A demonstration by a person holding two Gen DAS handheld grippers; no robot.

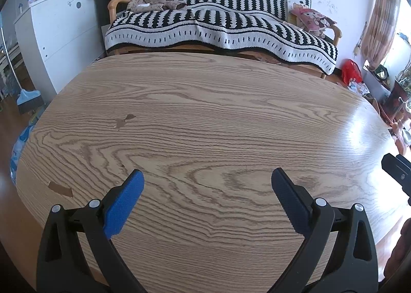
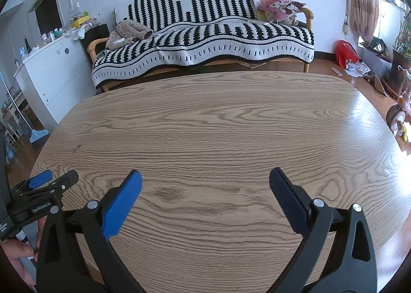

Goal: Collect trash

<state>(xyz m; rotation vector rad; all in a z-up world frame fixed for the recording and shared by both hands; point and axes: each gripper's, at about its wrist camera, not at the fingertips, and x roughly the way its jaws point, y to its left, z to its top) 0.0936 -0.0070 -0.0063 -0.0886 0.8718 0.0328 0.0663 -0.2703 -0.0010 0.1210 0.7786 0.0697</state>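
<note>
Currently, status by item:

Left gripper [image 1: 206, 177]: jaws spread wide, nothing between the blue pads; it hovers over the near part of the surface.
Right gripper [image 2: 205, 177]: jaws likewise spread wide and empty; it sits over the near part of the surface, to the right of the left unit.
Surface [image 1: 205, 118]: a wood-grain oval top. No loose item lies on it in either view. Only chipped veneer patches show [image 1: 123, 120], plus a brown tape-like strip near the left edge [image 1: 61, 188]; whether that strip is loose or stuck down cannot be told.
Trash location: the only litter in sight is a scatter of paper scraps on the floor [image 2: 357, 69], beside a red bag [image 2: 345, 52], beyond the far right end of the surface and well apart from both grippers.
Collection container: none visible in either view.
Sofa [image 2: 205, 36]: carries a striped throw, a crumpled garment and a pillow; none of these reads as trash.
Progress, as a judgement: either the surface is already cleared or collection is not yet begun; the frames do not decide which.
Remaining, as a judgement: the floor scraps appear uncollected, and reaching them calls for moving away from the surface.
</note>
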